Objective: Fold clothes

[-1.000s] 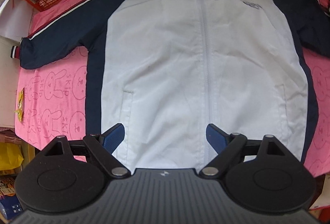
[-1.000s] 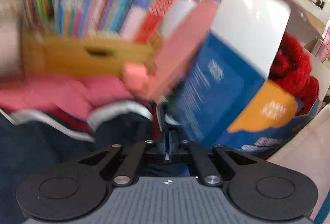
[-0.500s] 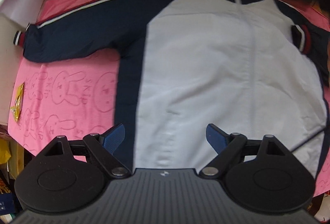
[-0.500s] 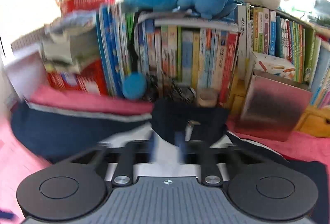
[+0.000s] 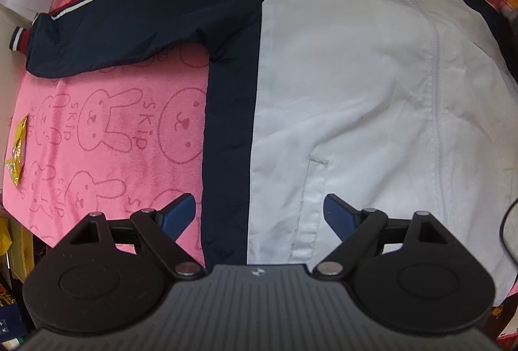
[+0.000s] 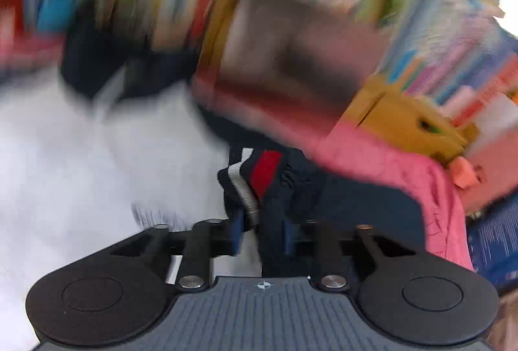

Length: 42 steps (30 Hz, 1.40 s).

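Pink towel (image 5: 106,124) under soft, light jacket (image 5: 356,111); left gripper (image 5: 259,212) released above hem, right gripper (image 6: 260,229) closing on cuff (image 6: 255,176).

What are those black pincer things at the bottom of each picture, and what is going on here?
They are hand-held grippers; a person carries one in each hand, each with a camera looking along its two fingers. The left gripper looks straight down, jaws wide open and empty, over a white and navy jacket spread on a pink rabbit-print towel. The right gripper's picture is blurred. Its jaws are closing with the jacket's striped sleeve cuff between them. Blurred books stand behind.
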Motion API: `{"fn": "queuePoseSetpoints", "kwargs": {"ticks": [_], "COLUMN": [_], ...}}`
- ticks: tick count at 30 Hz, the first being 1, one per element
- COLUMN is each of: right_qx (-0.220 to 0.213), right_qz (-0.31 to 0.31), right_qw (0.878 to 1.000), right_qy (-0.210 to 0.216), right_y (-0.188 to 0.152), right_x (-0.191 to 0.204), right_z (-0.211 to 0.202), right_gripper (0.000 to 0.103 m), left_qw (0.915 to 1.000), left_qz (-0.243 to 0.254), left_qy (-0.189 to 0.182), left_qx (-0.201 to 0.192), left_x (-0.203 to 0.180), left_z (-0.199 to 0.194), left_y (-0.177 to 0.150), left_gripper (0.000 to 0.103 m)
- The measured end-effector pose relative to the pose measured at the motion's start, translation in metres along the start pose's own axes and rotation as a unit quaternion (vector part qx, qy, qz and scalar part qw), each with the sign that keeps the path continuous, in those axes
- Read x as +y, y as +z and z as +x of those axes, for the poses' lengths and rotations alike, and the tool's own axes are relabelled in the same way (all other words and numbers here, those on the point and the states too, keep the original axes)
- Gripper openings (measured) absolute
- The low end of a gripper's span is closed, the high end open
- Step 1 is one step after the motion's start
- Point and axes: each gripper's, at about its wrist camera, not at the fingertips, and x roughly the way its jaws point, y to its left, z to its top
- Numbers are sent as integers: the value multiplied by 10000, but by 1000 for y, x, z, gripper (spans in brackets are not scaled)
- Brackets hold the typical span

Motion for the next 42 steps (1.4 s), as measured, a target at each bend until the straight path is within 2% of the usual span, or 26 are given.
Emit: {"fn": "queuePoseSetpoints", "kwargs": {"ticks": [3,4,7,9,12,14,15,16,18,20,21,23,24,27,29,30,31,32,33,35,37,38,40,42], "right_qx": [-517,-568,-629,-389,335,485,531,376,3,-218,-207,-22,54,251,275,234,35,-202,-440,-800,-720,-537,-166,99], "right_qz": [283,257,101,-138,-567,-736,-815,-798,-630,-496,-512,-577,-698,-965,-747,-560,-398,-242,-155,-78,-204,-379,-604,-560], "right_qw": [9961,9933,9781,9701,9593,9574,9567,9550,9550,9623,9658,9606,9571,9464,9427,9421,9460,9503,9580,9732,9836,9872,9922,9957], "right_qy": [661,977,1980,2392,2745,2748,2745,2831,2900,2665,2533,2719,2810,3073,3239,3298,3217,3099,2831,2155,1643,1450,1079,732], "right_y": [32,39,57,61,51,40,35,32,27,22,22,24,27,38,48,51,51,49,45,32,15,5,-15,-33], "right_x": [16,34,94,142,204,218,224,219,200,183,182,189,199,224,217,207,189,169,148,104,72,61,44,18], "right_z": [-46,-51,-60,-49,-18,-16,-15,-21,-34,-40,-36,-22,-15,3,3,2,-4,-12,-20,-35,-35,-28,-11,2], "right_gripper": [24,24,25,27,38,46,58,75,85,82,77,55,27,26,28,35,50,56,61,62,62,62,60,61], "left_qw": [10000,9999,9998,9997,9992,9988,9986,9984,9981,9979,9978,9978,9978,9975,9972,9969,9964,9953,9935,9860,9759,9717,9675,9695], "left_qz": [-78,-120,-199,-238,-332,-413,-447,-480,-515,-546,-552,-544,-539,-524,-482,-443,-385,-324,-261,-133,34,163,499,688], "left_qy": [-12,-13,13,76,185,235,251,268,298,292,287,290,303,356,344,312,254,185,99,-157,-357,-371,-79,401], "left_qx": [-9,-15,-56,-70,-80,-90,-98,-106,-154,-201,-225,-251,-258,-312,-459,-570,-718,-888,-1100,-1656,-2154,-2326,-2476,-2318], "left_x": [4,6,14,20,34,43,47,50,55,57,58,58,59,59,57,55,51,47,41,24,2,-10,-34,-48], "left_z": [4,6,6,7,8,10,12,13,15,15,15,14,14,13,8,6,3,0,-2,-5,2,10,37,65], "left_y": [2,3,2,0,-3,-2,-1,0,4,7,8,10,11,17,24,30,37,45,53,70,85,92,106,117], "left_gripper": [88,88,88,88,88,88,88,88,88,88,88,88,88,88,88,87,87,87,87,87,88,88,88,86]}}
